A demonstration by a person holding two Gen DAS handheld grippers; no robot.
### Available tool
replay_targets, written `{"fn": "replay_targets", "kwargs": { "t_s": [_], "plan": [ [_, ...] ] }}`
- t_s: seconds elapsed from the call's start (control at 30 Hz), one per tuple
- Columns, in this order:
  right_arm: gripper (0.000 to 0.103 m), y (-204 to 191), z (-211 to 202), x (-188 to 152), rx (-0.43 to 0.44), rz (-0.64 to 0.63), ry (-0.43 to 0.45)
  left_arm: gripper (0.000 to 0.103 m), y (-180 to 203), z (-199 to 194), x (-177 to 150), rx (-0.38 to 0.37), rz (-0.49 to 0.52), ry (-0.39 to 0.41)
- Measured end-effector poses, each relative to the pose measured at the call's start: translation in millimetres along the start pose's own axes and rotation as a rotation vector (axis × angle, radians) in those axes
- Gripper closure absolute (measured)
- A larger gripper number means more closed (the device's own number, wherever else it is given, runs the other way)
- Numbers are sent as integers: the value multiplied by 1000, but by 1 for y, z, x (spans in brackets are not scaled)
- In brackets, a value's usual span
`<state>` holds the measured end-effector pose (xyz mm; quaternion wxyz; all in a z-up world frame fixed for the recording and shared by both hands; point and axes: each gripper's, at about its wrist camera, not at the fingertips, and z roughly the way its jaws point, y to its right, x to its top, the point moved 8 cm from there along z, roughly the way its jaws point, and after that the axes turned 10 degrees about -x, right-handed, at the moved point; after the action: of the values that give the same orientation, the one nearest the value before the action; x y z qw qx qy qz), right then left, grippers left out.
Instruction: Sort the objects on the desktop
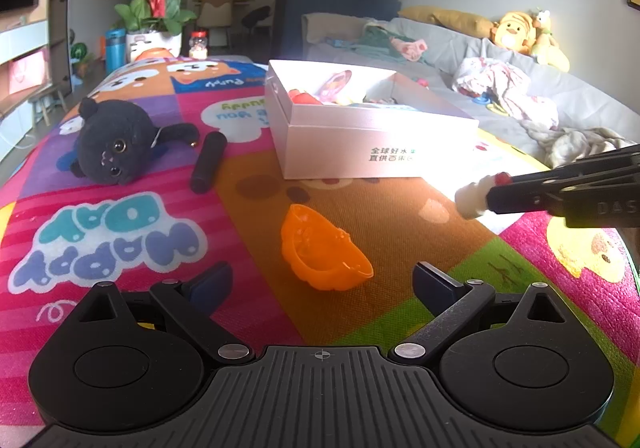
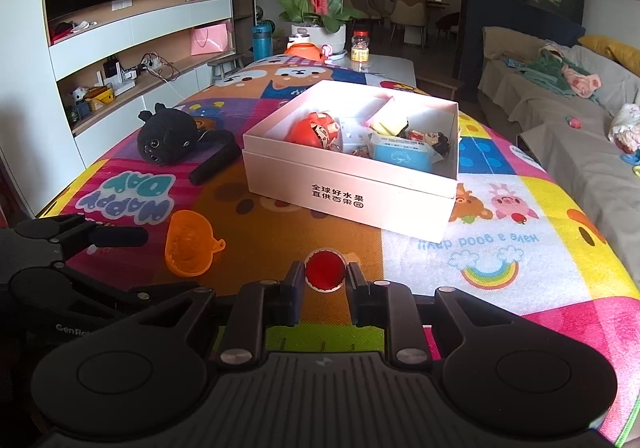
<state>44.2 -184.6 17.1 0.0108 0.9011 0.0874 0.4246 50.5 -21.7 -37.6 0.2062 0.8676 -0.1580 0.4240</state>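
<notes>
A white box [image 2: 348, 191] holding several toys sits mid-table; it also shows in the left wrist view [image 1: 360, 143]. My right gripper [image 2: 325, 280] is shut on a small white-and-red round toy [image 2: 325, 268], held above the mat in front of the box; it shows in the left wrist view [image 1: 474, 199]. My left gripper [image 1: 322, 284] is open and empty, just behind an orange plastic half-shell [image 1: 324, 248], also seen in the right wrist view [image 2: 188, 248]. A black plush cat [image 1: 114, 139] and a black cylinder [image 1: 208, 161] lie left of the box.
A colourful cartoon mat [image 2: 500, 248] covers the table. A flower pot [image 2: 318, 27], a blue bottle [image 2: 262, 35] and a jar [image 2: 359, 45] stand at the far end. A sofa [image 2: 560, 107] with clothes and toys runs along the right.
</notes>
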Motion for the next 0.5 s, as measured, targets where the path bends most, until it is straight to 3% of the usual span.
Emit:
{"fn": "replay_targets", "kwargs": {
  "t_s": [0.5],
  "plan": [
    [76, -6, 38, 6, -52, -20, 30, 3, -1, 2, -1, 2, -6, -12]
  ]
}}
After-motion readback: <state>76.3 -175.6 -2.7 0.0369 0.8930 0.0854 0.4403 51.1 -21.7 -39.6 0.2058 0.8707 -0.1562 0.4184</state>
